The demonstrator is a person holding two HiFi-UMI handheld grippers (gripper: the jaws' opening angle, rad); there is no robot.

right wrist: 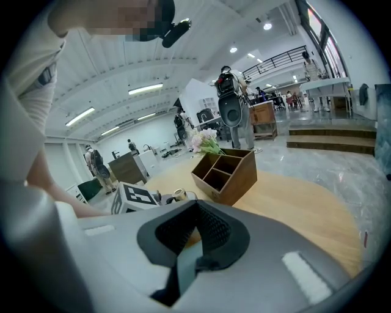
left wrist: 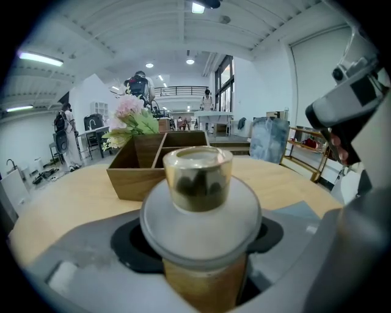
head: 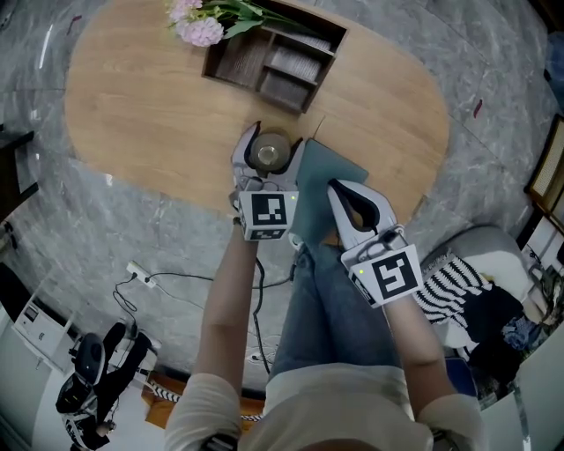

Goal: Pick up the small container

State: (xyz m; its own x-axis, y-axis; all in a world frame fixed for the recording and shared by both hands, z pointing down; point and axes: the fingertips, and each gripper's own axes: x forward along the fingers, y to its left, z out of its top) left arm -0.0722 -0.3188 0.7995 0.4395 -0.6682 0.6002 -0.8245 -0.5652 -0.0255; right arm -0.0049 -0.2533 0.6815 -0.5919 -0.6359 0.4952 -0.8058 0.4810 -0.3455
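Observation:
The small container (head: pixel 269 151) is a jar with a wide grey lid and a gold-rimmed knob (left wrist: pixel 198 183). It sits at the near edge of the oval wooden table (head: pixel 132 97). My left gripper (head: pixel 275 139) is shut on it, and its dark pads flank the jar's tan body (left wrist: pixel 198 244). In the right gripper view the jar (right wrist: pixel 179 195) shows small beside the left gripper's marker cube. My right gripper (head: pixel 335 187) hovers to the right over a teal mat (head: pixel 322 172). Its pads meet at the tips (right wrist: pixel 197 206), with nothing between them.
A dark wooden organiser (head: pixel 273 57) with compartments stands at the table's far side, with pink flowers (head: pixel 198 26) beside it. The person's jeans-clad legs (head: pixel 330 308) are below the table edge. Cables (head: pixel 176 282) and striped fabric (head: pixel 449 282) lie on the floor.

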